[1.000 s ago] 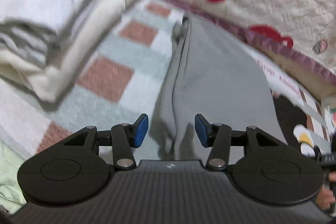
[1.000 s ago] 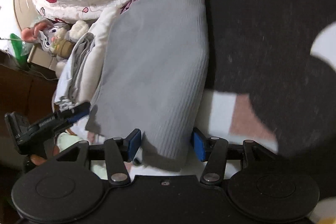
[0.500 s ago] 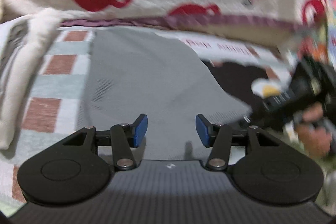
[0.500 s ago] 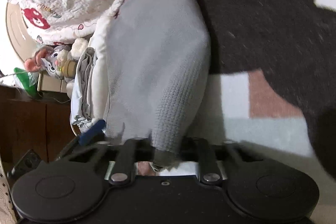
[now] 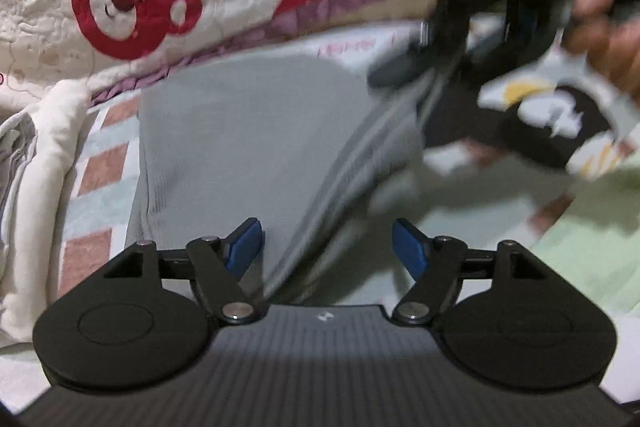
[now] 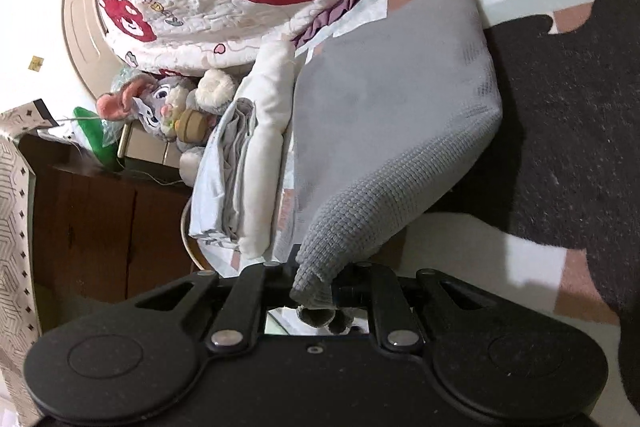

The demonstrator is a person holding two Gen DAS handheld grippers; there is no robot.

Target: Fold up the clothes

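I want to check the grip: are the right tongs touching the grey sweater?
Touching. The right wrist view shows the right tongs closed on a corner of the grey sweater, with the knit bunched between the fingers.

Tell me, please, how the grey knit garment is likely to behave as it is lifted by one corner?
Probably floppy: the grey knit garment already sags in a soft curve from the corner pinched in the right gripper. It looks fairly thick, so likely to drape heavily rather than flutter. The coarse knit should resist slipping; the open left gripper may need to steady it.
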